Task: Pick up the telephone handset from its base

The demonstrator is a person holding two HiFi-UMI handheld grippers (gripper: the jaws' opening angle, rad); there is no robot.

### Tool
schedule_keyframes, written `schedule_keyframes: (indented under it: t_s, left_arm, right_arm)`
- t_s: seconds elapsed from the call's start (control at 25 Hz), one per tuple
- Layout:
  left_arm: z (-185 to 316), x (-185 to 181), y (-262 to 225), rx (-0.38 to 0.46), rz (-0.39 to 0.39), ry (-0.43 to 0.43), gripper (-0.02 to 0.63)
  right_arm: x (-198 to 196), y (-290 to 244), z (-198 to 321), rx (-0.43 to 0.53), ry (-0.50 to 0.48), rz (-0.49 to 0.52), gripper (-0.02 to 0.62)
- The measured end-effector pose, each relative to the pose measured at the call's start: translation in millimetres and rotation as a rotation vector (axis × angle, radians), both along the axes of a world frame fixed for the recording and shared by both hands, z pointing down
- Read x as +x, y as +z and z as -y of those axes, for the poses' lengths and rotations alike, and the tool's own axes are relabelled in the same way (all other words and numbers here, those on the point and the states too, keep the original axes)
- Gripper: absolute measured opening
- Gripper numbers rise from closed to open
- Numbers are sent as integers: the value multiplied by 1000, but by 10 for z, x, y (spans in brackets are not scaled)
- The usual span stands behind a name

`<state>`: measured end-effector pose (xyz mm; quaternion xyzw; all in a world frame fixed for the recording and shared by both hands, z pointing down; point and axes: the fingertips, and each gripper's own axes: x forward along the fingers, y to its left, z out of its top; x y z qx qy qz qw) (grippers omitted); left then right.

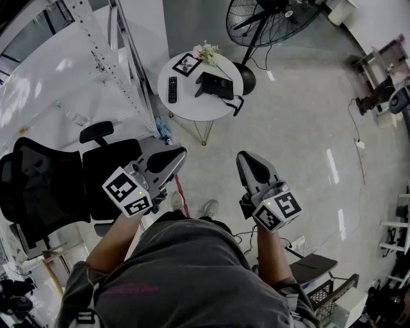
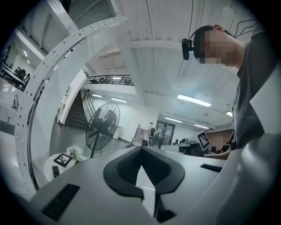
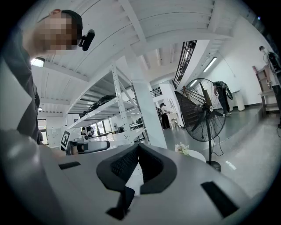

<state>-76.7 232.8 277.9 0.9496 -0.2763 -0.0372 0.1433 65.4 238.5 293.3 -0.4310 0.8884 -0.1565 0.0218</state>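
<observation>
- Two grippers are held out in front of the person, level with each other, well short of the round white table (image 1: 192, 107)
- Left gripper (image 1: 175, 155): jaws pressed together at the tips, nothing between them; its own view shows the dark pads meeting in a closed point (image 2: 141, 150)
- Right gripper (image 1: 246, 161): same story, jaws together and empty, the pads closed to a point in its own view (image 3: 138, 147)
- Black telephone (image 1: 214, 85) sits on the far right part of the table, its cord trailing off the edge toward the floor; the handset is too small to tell apart from the base
- Both grippers are well apart from the telephone, with bare floor between
- Also on the table: a black remote (image 1: 172, 89) at the left, a framed picture (image 1: 187, 64) at the back, and a small bunch of pale flowers (image 1: 206, 51) beside it
- A standing fan (image 1: 269, 18) rises just behind the table, its round base beside the rim
- A black office chair (image 1: 51, 186) stands near the left gripper, under a white shelving rack (image 1: 96, 57)
</observation>
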Motion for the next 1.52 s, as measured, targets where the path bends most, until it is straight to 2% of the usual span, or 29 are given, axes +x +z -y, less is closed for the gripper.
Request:
schedule_keyframes:
  t_s: [0.52,0.96,1.52]
  left_arm:
    - [-54,214,10,2,6,-12,15]
    - [-371,614,29,18,5,-39,15]
    - [-582,890,39,23,21,-66,15]
  right_arm:
    - [202,-33,-39,7,-3,43,21]
    - [585,6,-303,10,-40,48,21]
    - [863,-13,-501,15,-69,75,20]
